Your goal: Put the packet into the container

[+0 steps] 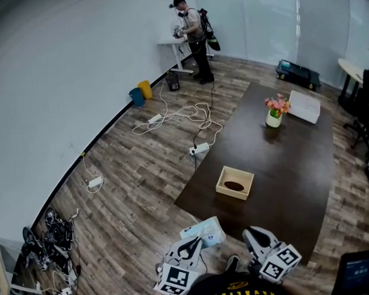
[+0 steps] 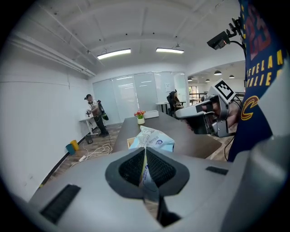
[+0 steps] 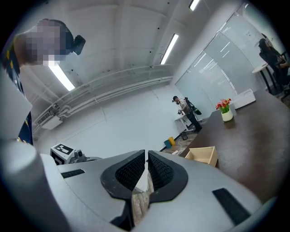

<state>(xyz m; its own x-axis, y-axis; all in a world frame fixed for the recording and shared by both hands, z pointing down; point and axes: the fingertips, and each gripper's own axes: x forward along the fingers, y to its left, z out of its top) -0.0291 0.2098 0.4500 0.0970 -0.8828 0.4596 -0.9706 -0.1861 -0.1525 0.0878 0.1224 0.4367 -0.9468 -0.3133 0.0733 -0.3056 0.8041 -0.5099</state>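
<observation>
A light blue and white packet [image 1: 204, 232] is pinched by one edge in my left gripper [image 1: 191, 245], low in the head view, off the near end of the dark table [image 1: 294, 170]. In the left gripper view the packet [image 2: 152, 138] sticks out ahead of the shut jaws of the left gripper [image 2: 145, 167]. The container, an open wooden box [image 1: 235, 182], sits on the table ahead of both grippers, with a dark patch inside. My right gripper [image 1: 257, 238] hovers to the right of the packet. Its jaws stand together with nothing between them in the right gripper view, where the right gripper [image 3: 146, 168] looks towards the wooden box [image 3: 201, 155].
A vase of flowers [image 1: 275, 113] and a white box [image 1: 305, 106] stand at the table's far end. Cables [image 1: 183, 116] and a power strip [image 1: 199, 149] lie on the wood floor to the left. A person [image 1: 192, 34] stands at a far desk. A dark screen [image 1: 358, 274] is at the bottom right.
</observation>
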